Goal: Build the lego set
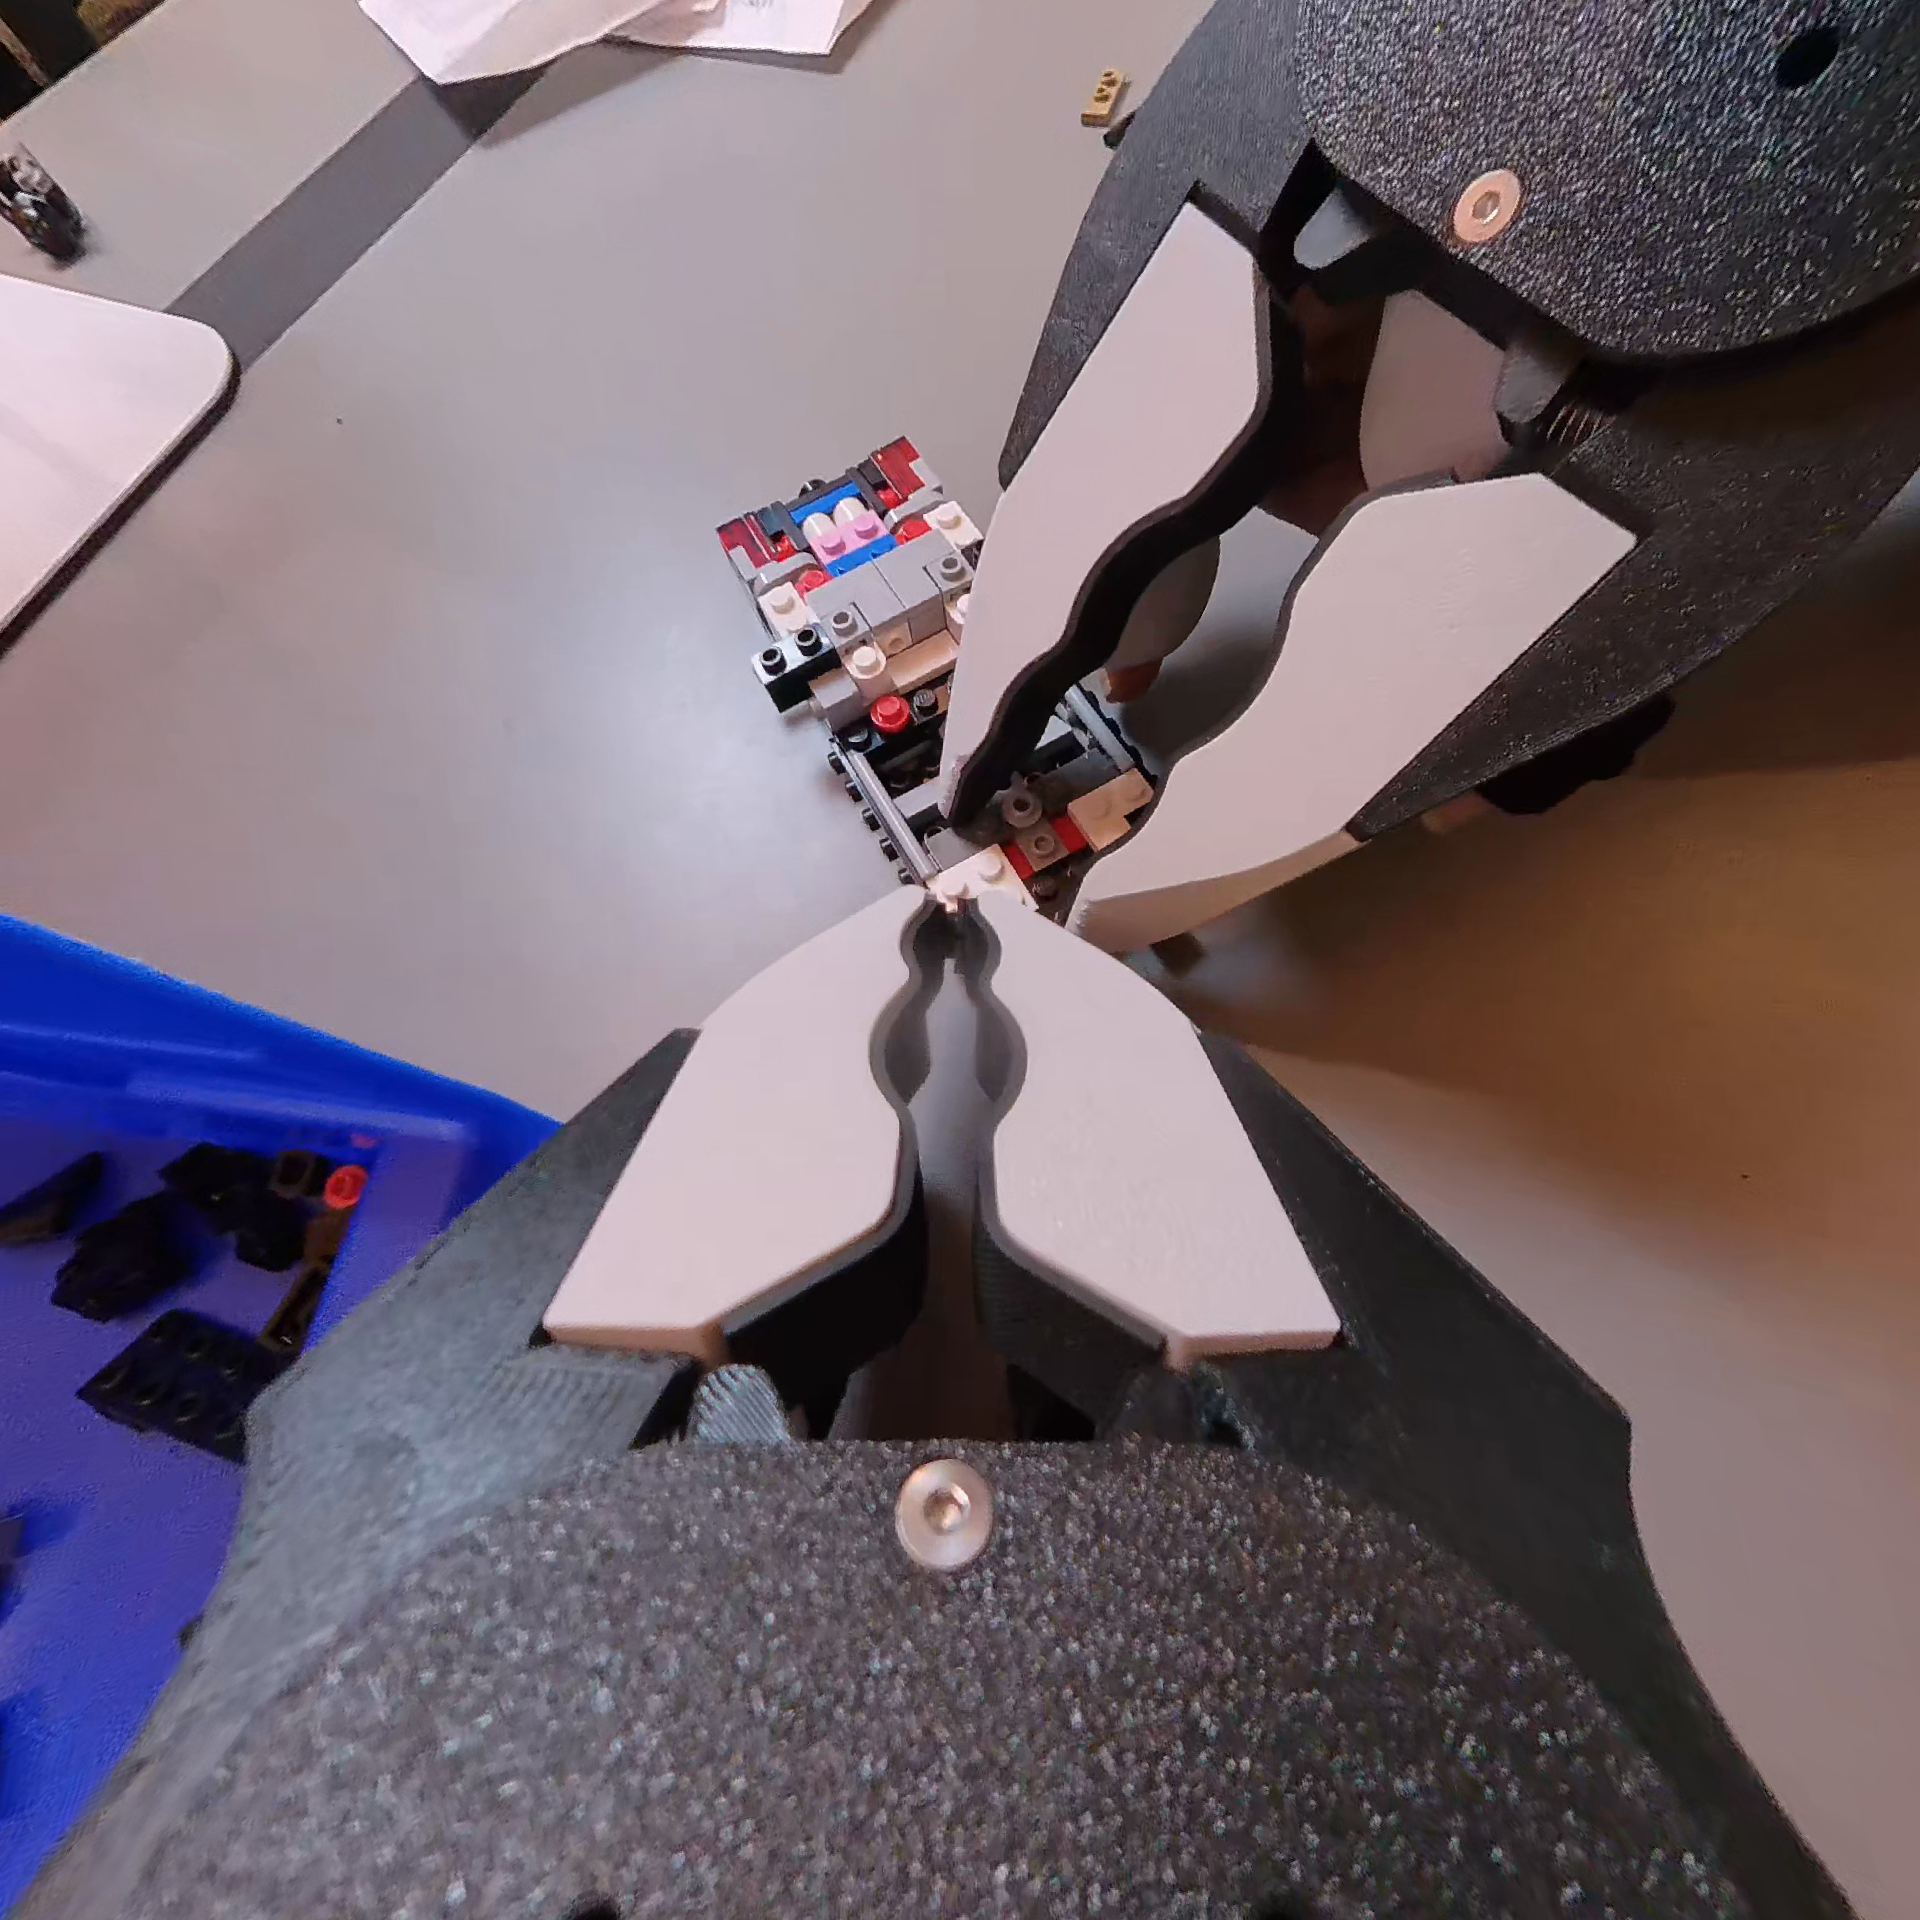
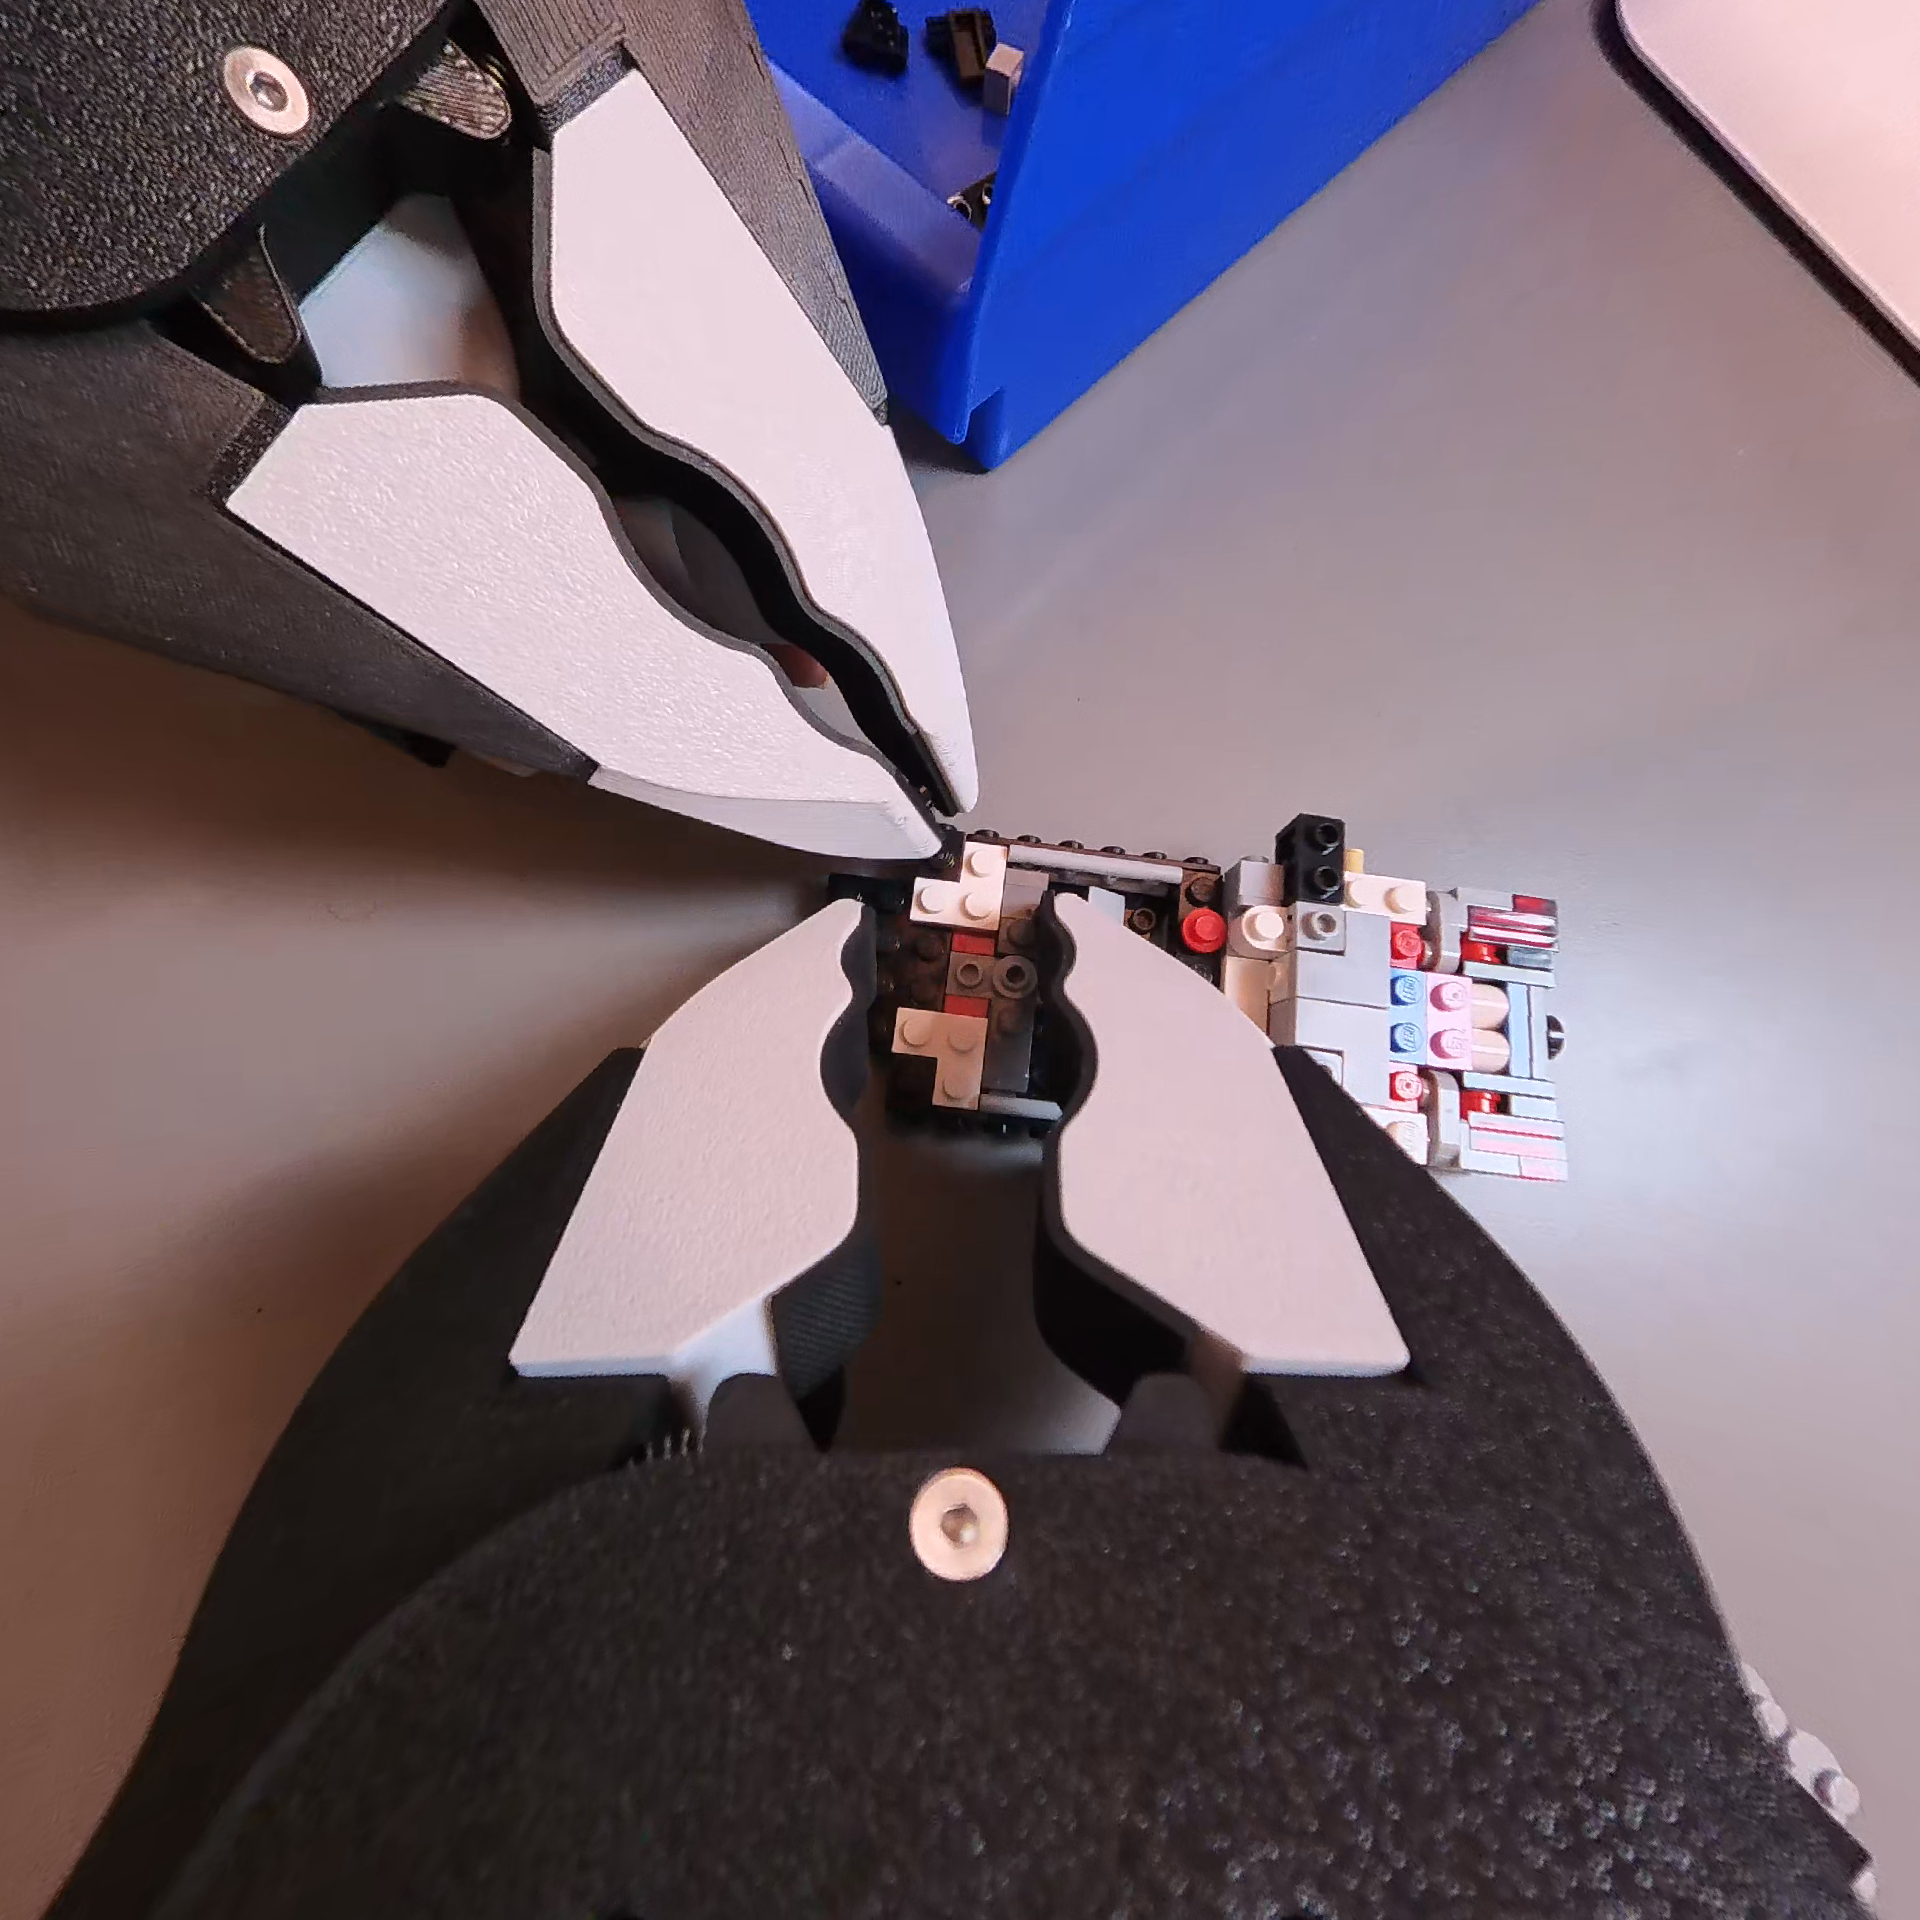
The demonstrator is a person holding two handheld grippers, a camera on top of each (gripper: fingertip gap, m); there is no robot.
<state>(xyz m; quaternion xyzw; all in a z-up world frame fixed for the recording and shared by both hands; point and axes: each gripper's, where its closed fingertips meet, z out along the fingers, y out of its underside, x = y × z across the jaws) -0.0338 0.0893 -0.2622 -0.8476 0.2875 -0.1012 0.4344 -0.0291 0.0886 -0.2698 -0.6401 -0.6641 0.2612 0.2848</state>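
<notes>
Flat grey matte tabletop [image 1: 436, 644], split by a darker grey seam far ahead-left of the left gripper [image 1: 954, 920]; warm tan light falls on its right part. Room beyond not visible.

Multicoloured toy-brick build [image 2: 1340, 997] (grey, white, black, red, blue, pink studded bricks) lies flat on the table, directly ahead of both tools.

Left gripper: fingertips pinched nearly together at the build's near corner, on a small piece there; what piece, cannot tell. Right gripper [image 2: 961, 940]: fingers spread, straddling the dark end of the build, one finger either side, not clamped as far as visible. It crosses the left wrist view from upper right and covers part of the build.

Blue plastic bin [image 1: 156, 1049] holding loose black bricks and a red one sits just left of the left gripper. White rounded-corner board [image 1: 94, 416] far left. White paper sheets [image 1: 623, 26] far ahead. Small tan brick [image 1: 1103, 96] ahead-right. Small black object [image 1: 42, 203] far left, blurred.
</notes>
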